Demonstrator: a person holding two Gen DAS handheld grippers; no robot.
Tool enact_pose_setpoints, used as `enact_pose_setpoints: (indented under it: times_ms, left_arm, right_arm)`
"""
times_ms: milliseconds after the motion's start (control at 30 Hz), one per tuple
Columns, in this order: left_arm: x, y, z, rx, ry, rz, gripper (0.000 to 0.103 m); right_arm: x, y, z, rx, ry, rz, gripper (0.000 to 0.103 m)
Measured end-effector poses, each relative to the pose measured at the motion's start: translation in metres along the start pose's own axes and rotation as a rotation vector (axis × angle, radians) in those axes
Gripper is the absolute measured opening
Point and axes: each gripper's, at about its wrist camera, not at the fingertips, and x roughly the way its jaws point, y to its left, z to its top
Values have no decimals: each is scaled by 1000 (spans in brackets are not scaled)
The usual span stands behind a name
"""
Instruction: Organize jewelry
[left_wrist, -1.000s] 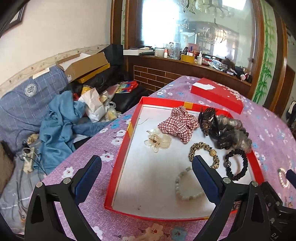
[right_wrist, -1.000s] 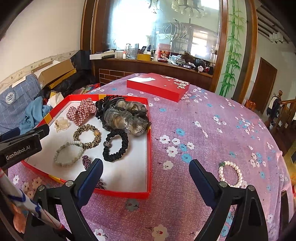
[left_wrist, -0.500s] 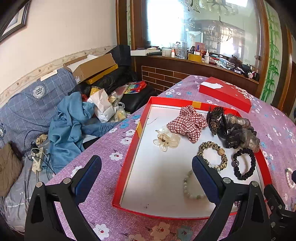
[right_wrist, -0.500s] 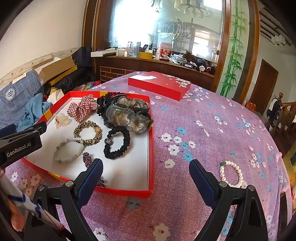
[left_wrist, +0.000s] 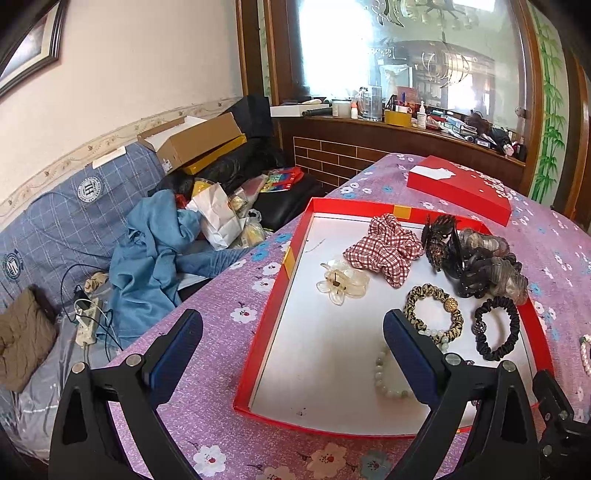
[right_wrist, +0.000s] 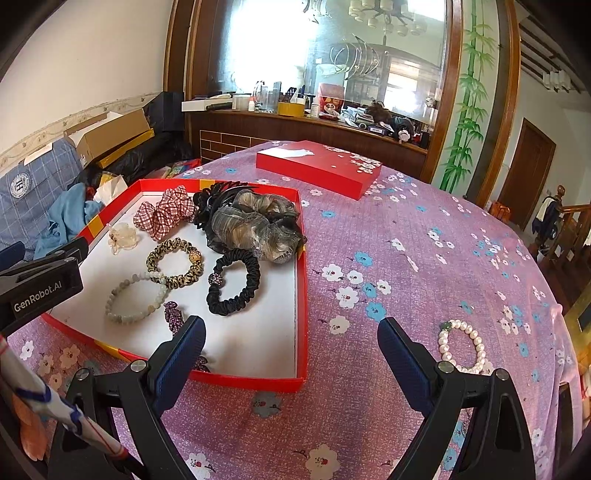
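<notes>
We hold the left gripper (left_wrist: 291, 341) and right gripper (right_wrist: 291, 345) spread wide and empty, since the pearl bracelet (right_wrist: 462, 345) lies alone near the table's right edge, outside the red tray (right_wrist: 301, 280) holding the other pieces.

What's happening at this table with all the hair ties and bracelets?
Someone is tidying jewelry with a two-finger gripper in each hand. The left gripper and right gripper are both open and empty. Most pieces lie in the red tray; a pearl bracelet is on the tablecloth outside it, beside the right gripper.
</notes>
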Motion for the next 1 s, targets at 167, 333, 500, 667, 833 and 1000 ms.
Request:
enact_pose_setpoints:
  times_ms: [167,333,500,667,833,1000]
  left_arm:
    - [-1,0,0,4,-6,8,98]
    - [-1,2,1,-6,-2,11,98]
    - [-1,2,1,-6,-2,11,98]
    - [0,2,1,-4,0,9,98]
    - [0,3,1,-3,2,10,98]
    - [0,3,1,-4,1,10,98]
  right_arm:
    - [0,0,0,-1,0,-2,97]
    - [1,-1,-1,-1,1,-2,97]
    - [3,-3,-3,-1,6,-1,97]
    - [4,-4,-4,-2,8,-3,97]
    - [5,-3,-3,-4,11,-4,97]
    - [5,-3,-3,-5,12,-4,97]
